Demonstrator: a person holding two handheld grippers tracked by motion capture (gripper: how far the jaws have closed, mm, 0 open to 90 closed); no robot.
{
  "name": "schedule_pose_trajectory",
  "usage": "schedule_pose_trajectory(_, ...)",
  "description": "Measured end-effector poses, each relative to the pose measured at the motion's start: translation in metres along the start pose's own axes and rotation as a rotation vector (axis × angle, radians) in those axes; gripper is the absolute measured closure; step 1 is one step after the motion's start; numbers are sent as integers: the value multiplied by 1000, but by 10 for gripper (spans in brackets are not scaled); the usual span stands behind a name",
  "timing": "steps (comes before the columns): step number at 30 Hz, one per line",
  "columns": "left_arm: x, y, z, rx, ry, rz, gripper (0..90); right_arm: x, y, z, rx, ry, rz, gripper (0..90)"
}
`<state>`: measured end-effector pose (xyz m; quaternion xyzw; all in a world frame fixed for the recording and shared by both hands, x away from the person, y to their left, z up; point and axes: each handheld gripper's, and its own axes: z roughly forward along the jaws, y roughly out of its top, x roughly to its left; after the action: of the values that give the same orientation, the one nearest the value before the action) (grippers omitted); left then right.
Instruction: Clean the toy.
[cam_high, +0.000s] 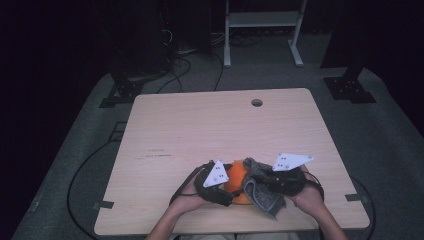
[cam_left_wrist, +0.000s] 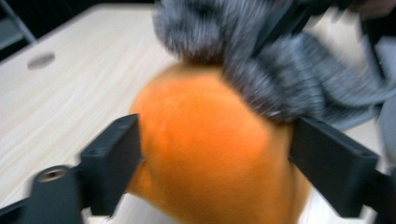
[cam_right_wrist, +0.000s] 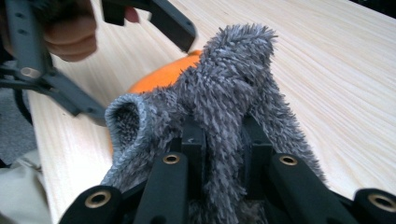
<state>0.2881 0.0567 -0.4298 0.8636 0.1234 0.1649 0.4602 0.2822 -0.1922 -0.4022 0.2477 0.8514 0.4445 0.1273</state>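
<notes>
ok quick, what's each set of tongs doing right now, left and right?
Left tongs: jaws either side of the orange ball, touching it; a firm hold cannot be told.
Right tongs: shut on the grey fuzzy sock.

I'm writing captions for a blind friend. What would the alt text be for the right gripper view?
The right gripper pinches a fuzzy grey sock between its two black jaws. Behind the sock lies an orange plush thing on a pale wooden table, and the left gripper sits around that plush thing.
</notes>
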Motion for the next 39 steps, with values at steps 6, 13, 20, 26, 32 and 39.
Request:
schedule_pose_trajectory(6, 3, -8, -2, 2, -18, -9, 247, -6, -1, -2, 29, -21, -2, 741)
schedule_pose_trajectory(13, 0, -5, -2, 17, -23, 31, 247, 8, 8, -7, -26, -10, -31, 745)
schedule_pose_trajectory(20, -1, -2, -5, 23, -24, 33, 193, 12, 4, 6, 9, -6, -48, 742)
schedule_pose_trajectory(26, -1, -4, -2, 10, -10, 35, 240, 7, 1, 4, -1, -3, -37, 740)
schedule_pose_trajectory(32, 11, -14, -6, 26, -29, -12, 229, -16, -17, 0, 14, -43, 64, 740)
schedule_pose_trajectory(39, 6, -9, -6, -36, -1, 8, 211, 1, -4, 1, -3, -70, -21, 739)
